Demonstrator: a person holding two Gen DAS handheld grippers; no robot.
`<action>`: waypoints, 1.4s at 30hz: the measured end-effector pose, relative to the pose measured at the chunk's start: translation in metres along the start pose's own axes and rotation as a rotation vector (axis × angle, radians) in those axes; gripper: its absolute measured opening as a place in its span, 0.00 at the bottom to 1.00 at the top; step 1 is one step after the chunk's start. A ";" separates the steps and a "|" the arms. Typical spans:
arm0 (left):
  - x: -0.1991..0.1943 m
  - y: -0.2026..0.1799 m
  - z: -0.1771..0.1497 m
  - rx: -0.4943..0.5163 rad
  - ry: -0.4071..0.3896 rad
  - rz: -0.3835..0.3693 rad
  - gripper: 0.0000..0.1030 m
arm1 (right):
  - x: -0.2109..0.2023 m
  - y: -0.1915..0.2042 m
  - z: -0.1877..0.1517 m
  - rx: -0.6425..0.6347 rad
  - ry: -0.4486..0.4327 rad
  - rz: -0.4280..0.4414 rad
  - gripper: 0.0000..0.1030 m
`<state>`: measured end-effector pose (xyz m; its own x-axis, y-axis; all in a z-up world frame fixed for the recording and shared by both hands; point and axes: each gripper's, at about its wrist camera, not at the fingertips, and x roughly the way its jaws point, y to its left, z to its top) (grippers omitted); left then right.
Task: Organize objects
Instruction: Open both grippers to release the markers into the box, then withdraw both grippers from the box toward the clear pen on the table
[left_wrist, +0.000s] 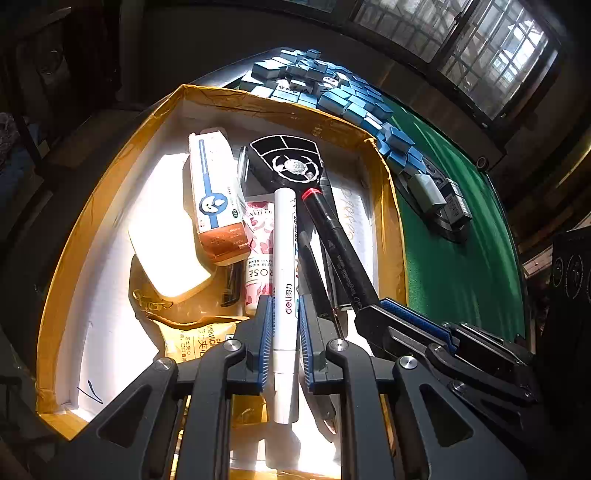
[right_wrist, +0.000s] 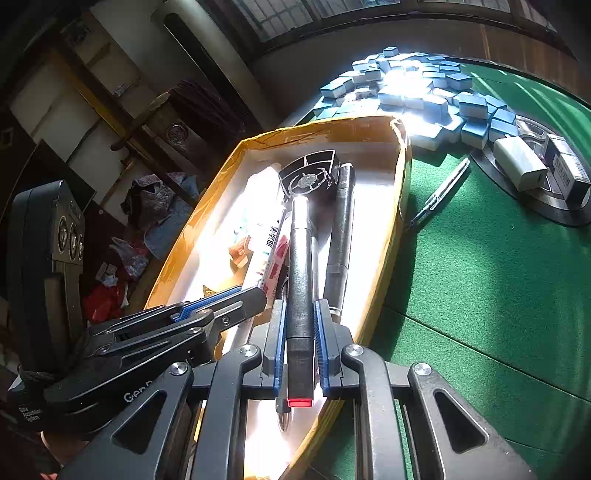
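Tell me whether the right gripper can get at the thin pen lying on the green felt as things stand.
Probably not yet. The pen lies in the open beside the box, but the right gripper is shut on a black marker, which must go first.

- Left gripper: blue pads clamped on a white marker, which points into the box.
- Right gripper: enters from the right, closed on a black marker with a red end.
- Cardboard box: holds a black fan, a blue-and-white carton and a rose-patterned tube.
- Green tabletop: blue tiles piled beyond the box.
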<state>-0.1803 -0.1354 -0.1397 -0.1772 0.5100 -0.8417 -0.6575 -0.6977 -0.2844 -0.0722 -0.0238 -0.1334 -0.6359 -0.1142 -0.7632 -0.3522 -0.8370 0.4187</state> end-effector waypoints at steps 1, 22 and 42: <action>0.000 0.000 0.000 0.002 0.000 0.004 0.12 | 0.001 0.000 0.000 -0.002 0.003 -0.010 0.13; 0.001 0.012 0.001 -0.061 -0.022 0.028 0.14 | 0.008 -0.004 -0.002 0.025 0.001 0.036 0.16; -0.015 -0.066 0.023 0.085 -0.164 0.061 0.48 | -0.061 -0.072 0.013 0.017 -0.149 0.125 0.50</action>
<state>-0.1513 -0.0857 -0.0979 -0.3310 0.5479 -0.7683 -0.7003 -0.6883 -0.1891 -0.0171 0.0506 -0.1105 -0.7696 -0.1350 -0.6241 -0.2750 -0.8120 0.5147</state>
